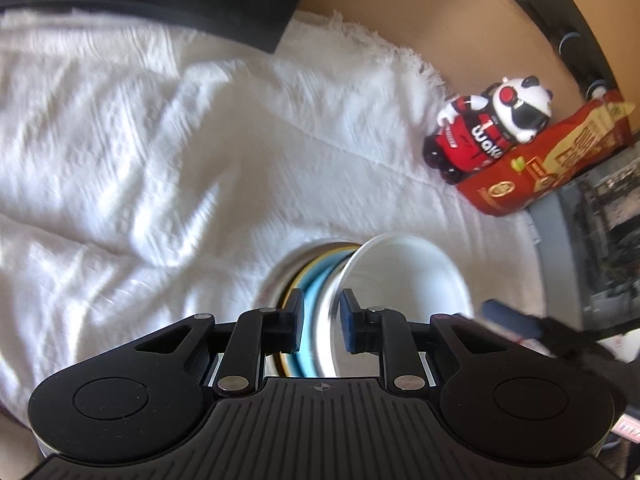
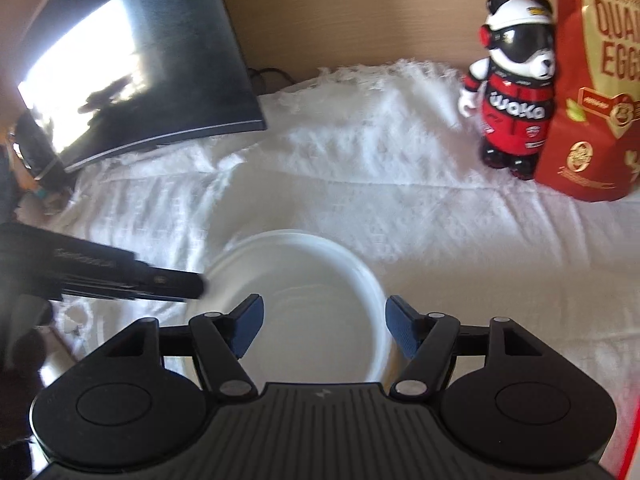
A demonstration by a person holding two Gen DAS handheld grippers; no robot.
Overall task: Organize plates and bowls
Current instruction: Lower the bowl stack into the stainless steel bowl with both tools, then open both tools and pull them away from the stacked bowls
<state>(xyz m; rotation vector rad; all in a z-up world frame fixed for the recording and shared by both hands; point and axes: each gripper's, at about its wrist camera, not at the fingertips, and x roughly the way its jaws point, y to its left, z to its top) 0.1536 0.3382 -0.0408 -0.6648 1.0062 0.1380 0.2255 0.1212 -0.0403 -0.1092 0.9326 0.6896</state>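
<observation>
Left gripper (image 1: 320, 322) pinching the rims of the stacked bowls (image 1: 316, 280) on the white cloth (image 1: 160, 160), near centre. Right gripper (image 2: 324, 328) spread, straddling the top white bowl (image 2: 304, 280), pads not touching. Panda figure (image 2: 512, 80) far right.

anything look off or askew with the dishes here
Yes: in the left wrist view the white bowl is tipped up on its side rather than sitting flat, its rim between the left gripper fingers. The coloured dishes behind it also stand on edge. Nothing looks spilled or broken.
</observation>
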